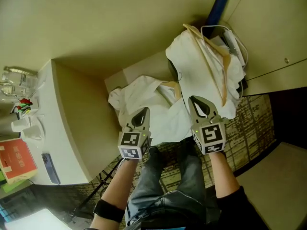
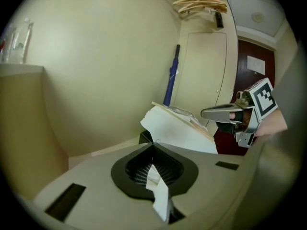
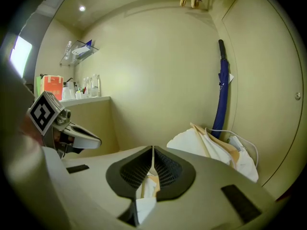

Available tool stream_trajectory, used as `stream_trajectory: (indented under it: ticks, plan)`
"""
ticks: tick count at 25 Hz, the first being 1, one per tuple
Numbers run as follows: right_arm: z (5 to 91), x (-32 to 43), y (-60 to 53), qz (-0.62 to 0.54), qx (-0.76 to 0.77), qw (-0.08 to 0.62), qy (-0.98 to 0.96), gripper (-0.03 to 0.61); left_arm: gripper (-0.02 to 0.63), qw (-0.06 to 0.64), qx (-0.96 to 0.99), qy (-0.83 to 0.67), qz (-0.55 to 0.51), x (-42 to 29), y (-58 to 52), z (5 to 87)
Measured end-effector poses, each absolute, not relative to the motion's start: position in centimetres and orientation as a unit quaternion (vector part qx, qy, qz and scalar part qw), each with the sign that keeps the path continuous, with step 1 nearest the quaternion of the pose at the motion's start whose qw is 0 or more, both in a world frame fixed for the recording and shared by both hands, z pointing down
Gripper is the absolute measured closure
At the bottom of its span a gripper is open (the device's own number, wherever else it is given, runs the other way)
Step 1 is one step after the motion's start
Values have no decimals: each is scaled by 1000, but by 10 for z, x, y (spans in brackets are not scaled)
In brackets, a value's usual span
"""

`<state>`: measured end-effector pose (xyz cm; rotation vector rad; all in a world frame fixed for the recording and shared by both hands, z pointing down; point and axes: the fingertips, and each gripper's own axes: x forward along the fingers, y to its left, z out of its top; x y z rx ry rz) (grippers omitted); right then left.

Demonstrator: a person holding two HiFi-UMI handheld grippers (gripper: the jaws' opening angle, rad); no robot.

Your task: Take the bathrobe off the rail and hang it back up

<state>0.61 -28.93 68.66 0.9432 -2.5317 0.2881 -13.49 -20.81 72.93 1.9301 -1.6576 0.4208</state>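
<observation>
The bathrobe [image 1: 144, 94] is pinched in the closed left gripper [image 1: 142, 111] and right gripper [image 1: 194, 100] — bunched just ahead of both; print on the red box [image 1: 17, 161] is unreadable.

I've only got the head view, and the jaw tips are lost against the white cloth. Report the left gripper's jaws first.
Observer: The left gripper has its jaws shut on a fold of the white bathrobe.
Operator: Now the right one.
Observer: The right gripper is shut on bathrobe cloth too.
Operator: Look up high for me.
Observer: Wooden hangers hang overhead, above the cupboard door; I can't make out the rail itself.
</observation>
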Motion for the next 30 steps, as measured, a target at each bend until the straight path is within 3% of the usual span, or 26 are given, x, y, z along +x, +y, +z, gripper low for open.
stream_trajectory:
  ticks: [6,11,16,22,30]
  plan:
    - [721,8,-310,105,338,204,-913,545,575,359,703,-604,109,-125,-244,821]
    - [745,15,-322,113,344,189,-913,545,451,430,712,-552,65,-100,-277,885]
    - [775,20,-326,114,345,187,-913,545,372,497,706,-502,39,-75,-308,939]
    - [804,20,-324,117,344,189,-912,545,353,551,698,-455,40,-52,-330,993]
    - [822,21,-321,120,346,189,-911,545,337,568,708,-420,16,-33,-343,1011]
